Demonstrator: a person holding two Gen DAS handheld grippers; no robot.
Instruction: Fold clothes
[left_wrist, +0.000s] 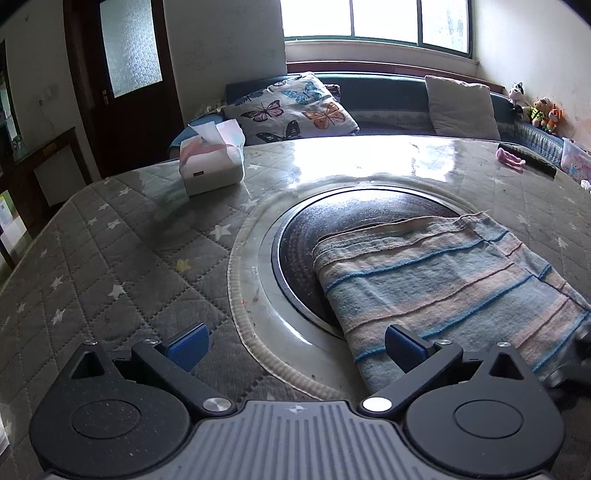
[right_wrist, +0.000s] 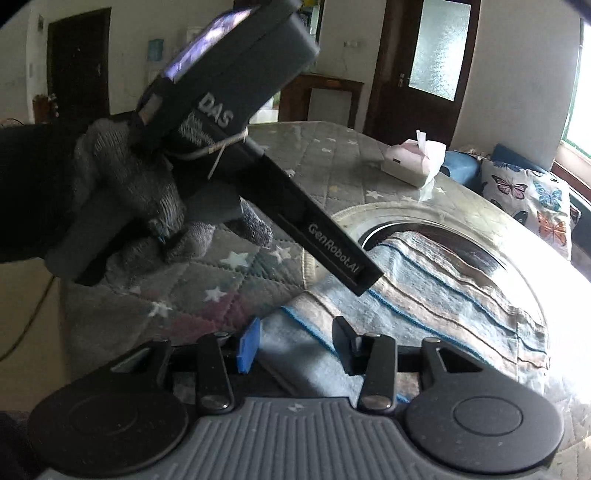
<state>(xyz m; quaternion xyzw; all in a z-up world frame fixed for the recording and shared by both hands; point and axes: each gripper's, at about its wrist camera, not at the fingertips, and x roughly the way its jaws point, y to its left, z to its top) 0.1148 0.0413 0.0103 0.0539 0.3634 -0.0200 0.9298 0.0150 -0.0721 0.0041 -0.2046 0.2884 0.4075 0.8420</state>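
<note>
Striped cloth (left_wrist: 443, 280), folded into a flat rectangle with blue and pink bands, lies on the quilted star-pattern table cover (left_wrist: 122, 258), partly over the dark round inset (left_wrist: 295, 236) at the table's centre.

Left gripper (left_wrist: 295, 345): jaws spread wide, nothing between them. Its right blue pad (left_wrist: 400, 347) sits over the cloth's near corner; contact cannot be confirmed. Its left pad is over the bare cover.

Right gripper (right_wrist: 295, 343): jaws moderately apart, the cloth's near edge (right_wrist: 295, 354) lying between them, not clamped. Seen from this side, the left gripper body (right_wrist: 236, 88) is held by a grey-gloved hand (right_wrist: 147, 199) above the cloth.

Beyond: a tissue box (left_wrist: 210, 158) stands on the far left of the table; a butterfly cushion (left_wrist: 291, 107) rests on the bench under the window.
</note>
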